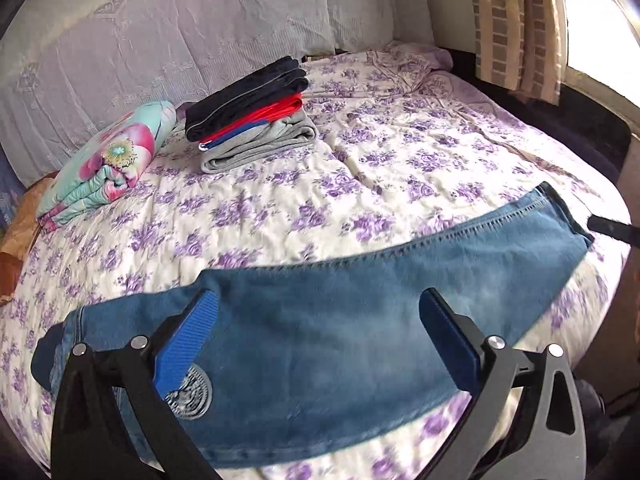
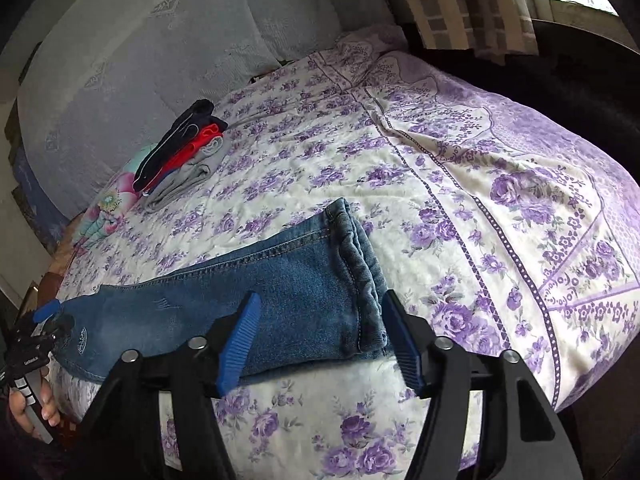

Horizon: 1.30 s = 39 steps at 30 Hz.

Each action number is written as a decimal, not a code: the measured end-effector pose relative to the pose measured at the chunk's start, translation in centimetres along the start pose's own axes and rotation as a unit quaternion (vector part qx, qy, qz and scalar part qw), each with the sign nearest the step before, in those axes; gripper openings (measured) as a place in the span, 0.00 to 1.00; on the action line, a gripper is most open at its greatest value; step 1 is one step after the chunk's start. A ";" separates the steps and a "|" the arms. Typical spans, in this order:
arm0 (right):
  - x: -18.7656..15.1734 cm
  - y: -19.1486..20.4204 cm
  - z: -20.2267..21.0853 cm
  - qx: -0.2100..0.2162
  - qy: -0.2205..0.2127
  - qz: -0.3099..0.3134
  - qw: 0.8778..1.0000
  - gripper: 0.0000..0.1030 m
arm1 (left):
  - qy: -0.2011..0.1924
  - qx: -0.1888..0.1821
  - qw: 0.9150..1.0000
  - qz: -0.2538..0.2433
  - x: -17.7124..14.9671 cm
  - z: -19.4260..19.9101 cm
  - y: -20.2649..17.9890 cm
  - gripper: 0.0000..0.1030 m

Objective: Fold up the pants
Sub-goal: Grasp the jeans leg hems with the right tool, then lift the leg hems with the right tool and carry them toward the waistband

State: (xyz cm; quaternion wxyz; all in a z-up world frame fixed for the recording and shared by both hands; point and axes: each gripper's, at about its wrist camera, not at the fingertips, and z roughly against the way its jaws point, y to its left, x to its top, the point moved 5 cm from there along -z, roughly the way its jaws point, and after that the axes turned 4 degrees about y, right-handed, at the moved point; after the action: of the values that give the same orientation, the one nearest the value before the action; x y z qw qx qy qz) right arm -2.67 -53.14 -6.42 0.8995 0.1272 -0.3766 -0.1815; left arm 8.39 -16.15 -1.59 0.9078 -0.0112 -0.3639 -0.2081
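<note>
My jeans (image 2: 256, 300) lie across the lower middle of the frame on the bed (image 2: 460, 208), soft, heavy and limp, so with both grippers (image 2: 320, 340) (image 1: 320, 340) apart and empty I'd pinch the thick cuffs and waistband.

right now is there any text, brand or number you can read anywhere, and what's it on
None can be read.
Round emblem on the jeans: too blurred.
White lettering on the left gripper body: too small to read.
Folded clothes stack: no text visible.
</note>
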 end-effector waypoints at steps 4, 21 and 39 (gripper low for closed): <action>-1.9 -0.3 0.5 0.015 -0.017 -0.038 0.999 0.97 | 0.047 0.003 0.999 -0.024 2.1 -6.0 -6.0 0.95; -2.6 -1.1 -2.7 0.050 -0.010 -0.091 0.995 0.97 | 0.074 0.010 0.997 -0.031 -0.7 -9.9 -8.3 0.96; -1.6 0.1 -3.3 0.050 -0.049 -0.078 0.995 0.17 | 0.066 -0.019 0.997 -0.021 -0.7 -9.6 -8.0 0.95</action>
State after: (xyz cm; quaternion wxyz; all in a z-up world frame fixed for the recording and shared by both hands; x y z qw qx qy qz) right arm -1.25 -52.07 -9.65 0.8556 0.1918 -0.4178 -0.2378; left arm 11.18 -24.82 -10.17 0.9247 -0.0068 -0.2998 -0.2345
